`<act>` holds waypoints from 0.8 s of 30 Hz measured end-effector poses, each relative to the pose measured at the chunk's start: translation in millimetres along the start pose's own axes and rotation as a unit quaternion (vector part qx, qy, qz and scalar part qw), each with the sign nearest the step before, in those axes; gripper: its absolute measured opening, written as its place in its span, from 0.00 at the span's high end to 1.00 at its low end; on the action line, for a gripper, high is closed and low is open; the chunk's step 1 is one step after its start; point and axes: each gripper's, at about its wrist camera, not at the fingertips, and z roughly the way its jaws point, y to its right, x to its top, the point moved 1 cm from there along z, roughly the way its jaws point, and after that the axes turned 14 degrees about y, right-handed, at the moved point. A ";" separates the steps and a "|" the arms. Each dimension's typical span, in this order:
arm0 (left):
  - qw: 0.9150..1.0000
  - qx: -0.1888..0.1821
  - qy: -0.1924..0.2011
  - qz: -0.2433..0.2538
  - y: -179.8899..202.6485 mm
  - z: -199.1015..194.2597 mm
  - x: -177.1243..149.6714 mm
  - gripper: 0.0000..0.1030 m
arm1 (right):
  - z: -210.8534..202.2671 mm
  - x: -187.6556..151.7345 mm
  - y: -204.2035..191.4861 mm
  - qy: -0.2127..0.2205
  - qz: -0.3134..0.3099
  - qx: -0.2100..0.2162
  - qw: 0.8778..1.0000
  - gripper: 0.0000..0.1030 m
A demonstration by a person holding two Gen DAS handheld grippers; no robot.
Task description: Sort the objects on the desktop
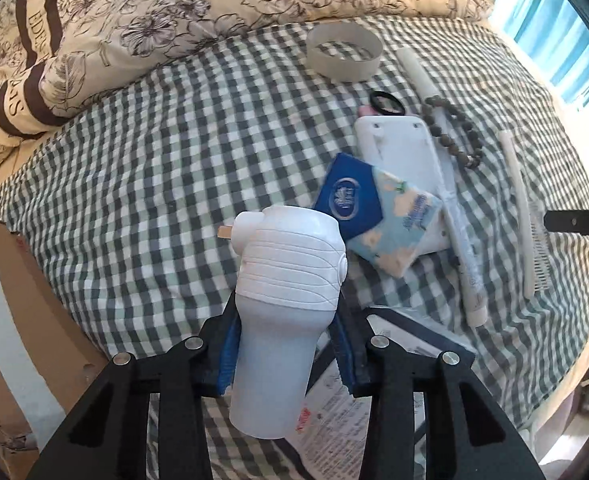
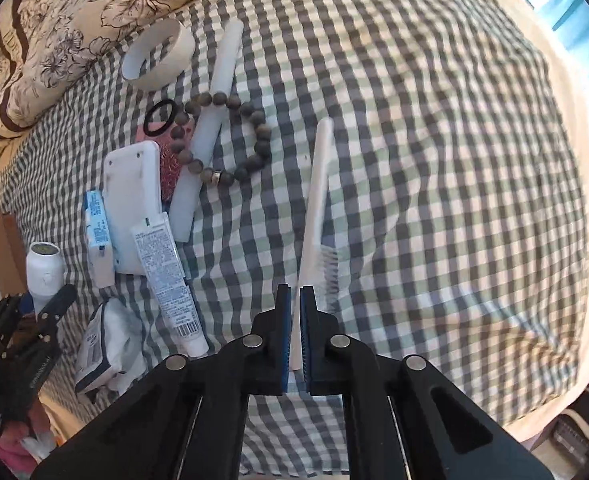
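My left gripper (image 1: 288, 320) is shut on a white plug-in device (image 1: 290, 264) with ribbed sides, held upright above the checked bedsheet (image 1: 154, 184). The right wrist view shows that device (image 2: 44, 272) at the far left in the same gripper (image 2: 42, 312). My right gripper (image 2: 295, 292) is shut on the spine of a long white comb (image 2: 318, 184), which lies on the sheet with its teeth to the right. A white ring (image 1: 344, 54), bead bracelet (image 2: 230, 140), black hair tie (image 2: 159, 117), white remote-like case (image 2: 132, 200), printed tube (image 2: 166, 276) and tissue packs (image 1: 374, 212) lie clustered.
A floral quilt (image 1: 134, 20) is bunched along the far side of the bed. A cardboard box (image 1: 10, 320) stands at the left edge. A printed packet (image 1: 342, 412) lies under my left gripper. The sheet's right half (image 2: 454, 200) holds nothing.
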 end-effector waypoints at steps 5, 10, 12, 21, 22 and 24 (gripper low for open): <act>1.000 -0.001 -0.006 -0.011 -5.4 13.6 -0.3 0.60 | 21.1 -10.5 12.9 -0.018 0.038 0.017 0.999 0.98; 1.000 -0.003 -0.021 -0.012 -4.4 29.9 -8.8 0.60 | 26.1 -20.8 12.9 -0.022 0.037 0.021 0.999 0.98; 1.000 -0.003 -0.029 -0.011 -3.5 36.6 -11.1 0.60 | 27.2 -22.5 13.3 -0.023 0.038 0.024 0.999 0.98; 0.999 -0.006 -0.044 -0.013 -0.9 46.5 -14.9 0.60 | 44.4 -40.2 49.3 -0.029 0.106 0.099 0.989 1.00; 0.999 -0.007 -0.044 -0.014 -1.2 46.7 -15.2 0.60 | 44.0 -43.5 55.3 -0.023 0.116 0.118 0.986 1.00; 0.999 -0.006 -0.045 -0.016 -0.4 46.8 -16.2 0.60 | 45.6 -47.1 65.9 -0.026 0.134 0.153 0.979 1.00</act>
